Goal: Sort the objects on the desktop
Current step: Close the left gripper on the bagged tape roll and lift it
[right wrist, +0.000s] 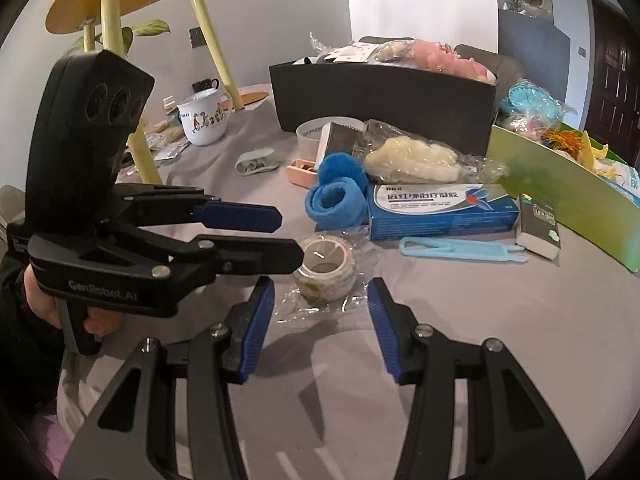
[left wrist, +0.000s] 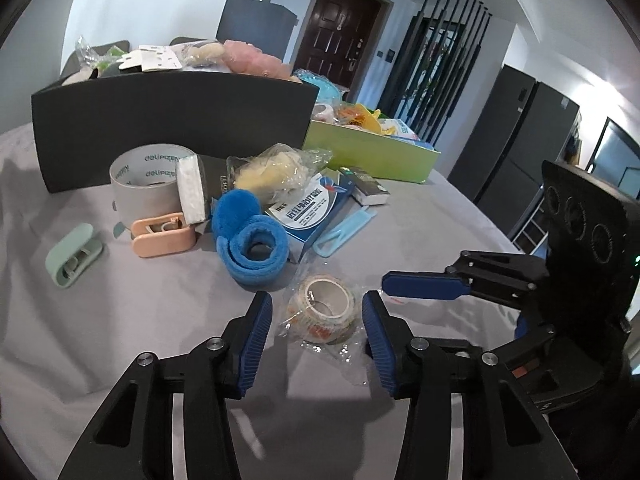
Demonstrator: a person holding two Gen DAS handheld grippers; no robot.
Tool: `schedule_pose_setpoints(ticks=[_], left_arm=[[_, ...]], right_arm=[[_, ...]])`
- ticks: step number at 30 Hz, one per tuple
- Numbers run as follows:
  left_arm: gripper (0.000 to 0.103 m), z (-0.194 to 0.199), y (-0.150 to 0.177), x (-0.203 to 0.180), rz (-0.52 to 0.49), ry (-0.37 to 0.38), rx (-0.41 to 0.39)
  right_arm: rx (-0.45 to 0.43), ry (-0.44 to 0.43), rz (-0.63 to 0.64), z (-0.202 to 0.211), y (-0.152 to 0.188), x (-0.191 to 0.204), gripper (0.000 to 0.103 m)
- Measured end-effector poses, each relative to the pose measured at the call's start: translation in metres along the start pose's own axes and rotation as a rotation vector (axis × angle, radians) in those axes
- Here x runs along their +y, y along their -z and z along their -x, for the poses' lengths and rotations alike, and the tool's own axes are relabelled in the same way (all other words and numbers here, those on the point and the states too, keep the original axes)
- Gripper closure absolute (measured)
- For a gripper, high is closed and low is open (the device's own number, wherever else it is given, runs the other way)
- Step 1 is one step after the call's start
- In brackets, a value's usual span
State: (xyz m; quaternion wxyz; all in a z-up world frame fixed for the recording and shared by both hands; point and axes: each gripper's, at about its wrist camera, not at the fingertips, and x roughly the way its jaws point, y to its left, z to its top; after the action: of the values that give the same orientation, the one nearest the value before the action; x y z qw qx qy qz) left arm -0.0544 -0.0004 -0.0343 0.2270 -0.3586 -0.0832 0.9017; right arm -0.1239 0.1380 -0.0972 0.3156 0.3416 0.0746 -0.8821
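Observation:
A small patterned tape roll in clear wrap (left wrist: 323,309) lies on the grey cloth, also in the right wrist view (right wrist: 325,267). My left gripper (left wrist: 318,318) is open with its blue pads on either side of the roll, just short of it. My right gripper (right wrist: 322,302) is open and empty, close in front of the same roll. The right gripper shows at right in the left wrist view (left wrist: 424,285); the left gripper shows at left in the right wrist view (right wrist: 288,236), its tips beside the roll.
Behind the roll lie a blue terry band (left wrist: 250,240), a blue medicine box (right wrist: 442,210), a light blue clip (right wrist: 460,250), a grey tape roll (left wrist: 148,180), a peach dispenser (left wrist: 162,236), a green clip (left wrist: 72,254). A black box (left wrist: 168,124) and green box (right wrist: 560,192) stand behind. A mug (right wrist: 202,118) is far left.

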Motion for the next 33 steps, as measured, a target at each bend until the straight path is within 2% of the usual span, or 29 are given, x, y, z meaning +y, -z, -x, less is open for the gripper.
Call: schedule_pose_setpoints(ticks=[8, 15, 19, 20, 23, 24, 33], left_arm=[[0.055, -0.008, -0.002, 0.013, 0.09, 0.079, 0.024], [0.055, -0.018, -0.003, 0.022, 0.153, 0.107, 0.066], [0.055, -0.026, -0.001, 0.027, 0.178, 0.116, 0.109], [0.06, -0.025, -0.002, 0.027, 0.179, 0.118, 0.107], [0.061, -0.023, -0.001, 0.026, 0.177, 0.117, 0.108], [0.061, -0.022, -0.001, 0.026, 0.176, 0.118, 0.107], [0.064, -0.011, -0.002, 0.01, 0.096, 0.068, 0.052]], right_arm=[[0.043, 0.01, 0.04, -0.015, -0.007, 0.001, 0.054], [0.06, 0.02, 0.051, -0.024, -0.012, -0.002, 0.052], [0.128, 0.012, 0.066, -0.039, -0.015, 0.0, 0.05], [0.143, 0.014, 0.07, -0.042, -0.015, 0.001, 0.05], [0.152, 0.023, 0.081, -0.045, -0.015, 0.003, 0.053], [0.15, 0.02, 0.083, -0.044, -0.015, 0.003, 0.057], [0.096, 0.034, 0.107, -0.033, -0.013, 0.007, 0.061]])
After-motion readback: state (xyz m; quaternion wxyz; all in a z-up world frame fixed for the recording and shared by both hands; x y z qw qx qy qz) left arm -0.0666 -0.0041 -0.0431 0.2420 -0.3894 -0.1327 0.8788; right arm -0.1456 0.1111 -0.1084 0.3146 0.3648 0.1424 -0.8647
